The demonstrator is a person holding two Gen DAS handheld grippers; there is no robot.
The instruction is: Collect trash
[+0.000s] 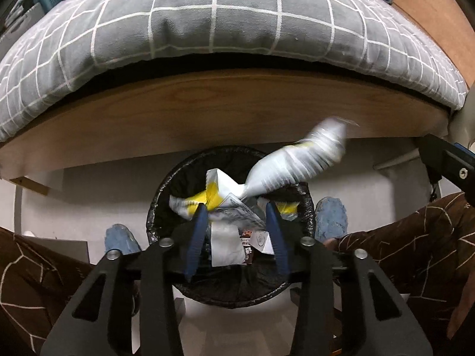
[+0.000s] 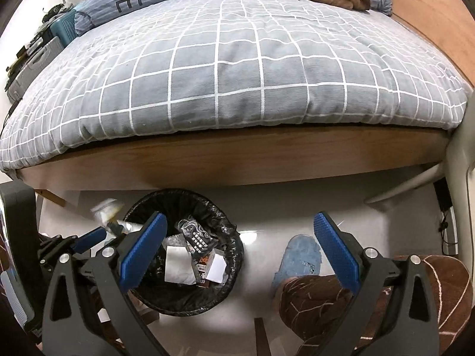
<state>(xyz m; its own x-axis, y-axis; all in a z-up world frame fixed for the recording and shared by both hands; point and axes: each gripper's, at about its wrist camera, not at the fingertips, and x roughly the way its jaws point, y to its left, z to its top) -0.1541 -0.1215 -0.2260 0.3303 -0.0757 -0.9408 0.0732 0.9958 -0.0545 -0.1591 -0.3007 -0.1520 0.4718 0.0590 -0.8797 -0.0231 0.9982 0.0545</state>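
Black-lined round trash bin (image 1: 166,195) sits below the left gripper (image 1: 236,222), whose jaws stand apart around a crumpled white-and-yellow wrapper (image 1: 285,169) over the rim, seemingly dropping in. From the right wrist, the right gripper (image 2: 237,246) gapes empty; the bin already holds wrappers; collection looks nearly done.

My tools (image 2: 240,249) have black frames, silver screws and ribbed blue pads (image 2: 337,250); I wear brown line-patterned trousers (image 2: 320,305) and blue slippers (image 2: 299,256).
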